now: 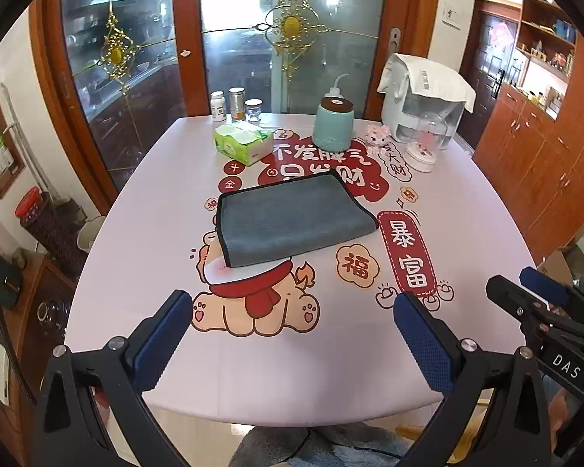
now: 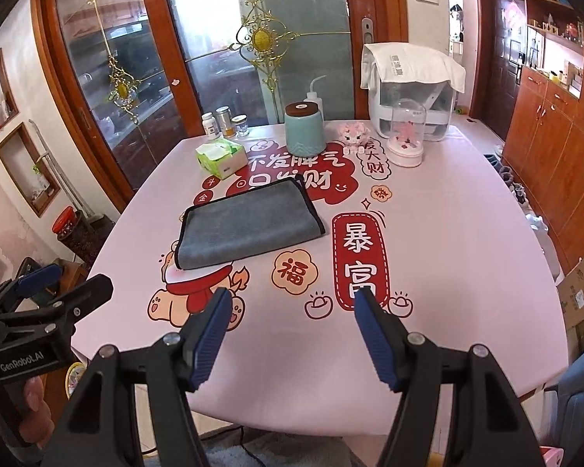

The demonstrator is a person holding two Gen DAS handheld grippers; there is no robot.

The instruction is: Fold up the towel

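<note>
Between folds, with left gripper and right gripper spread empty over the table's near edge; next, reaching toward the centred, already doubled grey towel.

I am holding my left gripper with its jaws spread wide and nothing between its blue pads. I am holding my right gripper beside it on the right, also gaping and empty, both pointing toward the far side.

Home dining room — tablecloth, glass doors.
</note>
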